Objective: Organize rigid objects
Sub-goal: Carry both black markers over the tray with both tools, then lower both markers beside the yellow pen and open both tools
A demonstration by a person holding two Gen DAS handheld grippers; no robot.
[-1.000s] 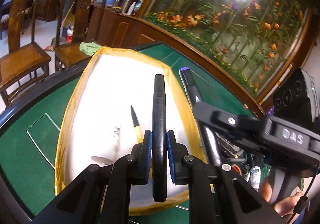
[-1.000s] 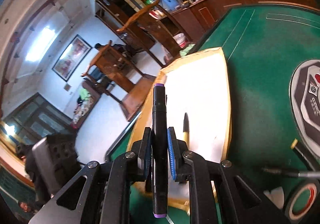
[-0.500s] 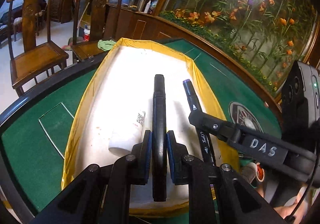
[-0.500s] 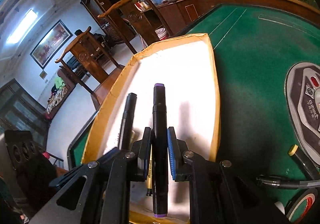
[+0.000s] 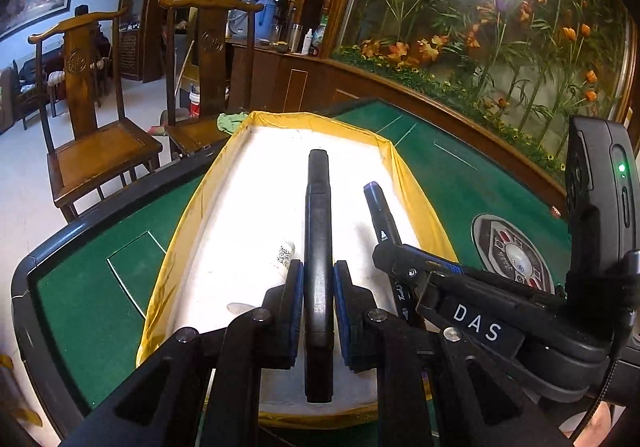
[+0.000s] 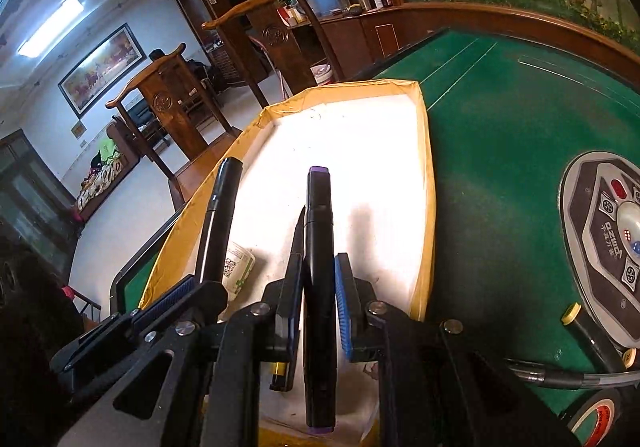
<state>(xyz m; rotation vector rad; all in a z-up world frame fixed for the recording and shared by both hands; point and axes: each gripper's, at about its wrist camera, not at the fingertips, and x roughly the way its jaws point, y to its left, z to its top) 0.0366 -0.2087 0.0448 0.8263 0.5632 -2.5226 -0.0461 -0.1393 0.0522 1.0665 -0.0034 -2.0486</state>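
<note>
**Both grippers loaded, hovering over the tray**

Green felt table (image 5: 92,287), big, round-edged. Control panel (image 6: 612,247) set into its middle. White tray with yellow taped rim (image 5: 412,187) sits at the table's edge nearest the chairs.

Left gripper (image 5: 316,299): jaws narrow, clamped on a black marker (image 5: 318,231). Marker runs straight out along the fingers, over the tray's middle, tail sticking out behind the pads.

Right gripper (image 6: 318,307): also closed down, holding a purple-capped marker (image 6: 319,247) mid-barrel. It sits just beside the left one, over the tray's near-right part. Can't tell whether either marker touches the tray floor.

Already in the tray: a small white bottle (image 6: 236,267) lying on its side near the left edge, and a dark-tipped pen with a gold end (image 6: 294,259), mostly hidden under the right gripper.

Loose bits on the felt by the panel: a yellow-tipped pen (image 6: 588,331), a tape roll (image 6: 596,419) at the table's near edge.

Handling, my read: markers are light, stiff, smooth plastic, not fragile. They will roll once released. Mid-barrel grip is right; it balances them and keeps them from pivoting. Best to release low and flat, parallel to the tray's long side, clear of the bottle and pen.
</note>
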